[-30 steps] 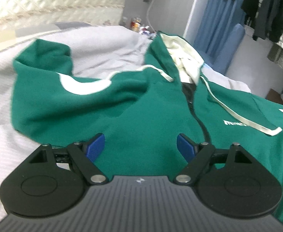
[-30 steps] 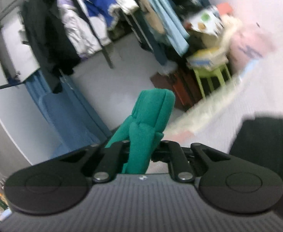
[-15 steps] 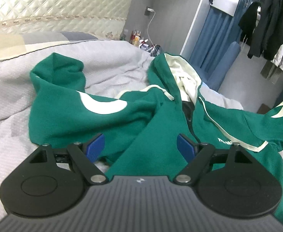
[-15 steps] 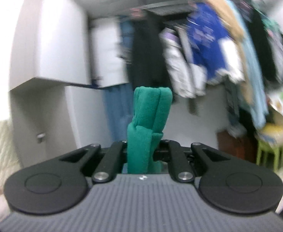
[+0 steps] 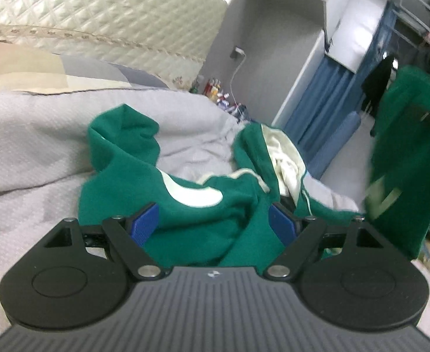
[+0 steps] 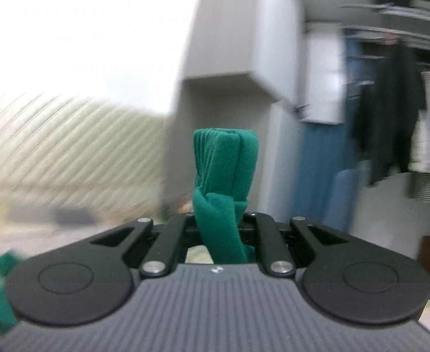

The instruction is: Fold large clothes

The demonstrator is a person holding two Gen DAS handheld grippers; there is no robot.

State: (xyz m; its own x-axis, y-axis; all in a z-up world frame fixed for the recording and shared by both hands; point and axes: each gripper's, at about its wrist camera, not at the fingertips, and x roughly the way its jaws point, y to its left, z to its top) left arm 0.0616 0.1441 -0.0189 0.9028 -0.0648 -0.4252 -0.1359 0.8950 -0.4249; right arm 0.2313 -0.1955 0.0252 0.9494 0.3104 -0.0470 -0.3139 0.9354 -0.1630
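Note:
A green hoodie with white patches, a cream-lined hood and a white drawstring lies crumpled on a grey bedspread. My left gripper is open, its blue pads above the hoodie's body, empty. One part of the hoodie hangs lifted in the air at the right of the left wrist view. My right gripper is shut on a bunched green fold of the hoodie, which sticks up between the jaws.
A quilted cream headboard stands behind the bed. Bottles sit on a low stand by a grey wall. A blue curtain and a rack of hanging clothes are at the right.
My right gripper has swung leftward and up with the green fold, from facing the clothes rack to facing the headboard. The lifted hoodie part now shows in the left view. The left gripper tilted upward.

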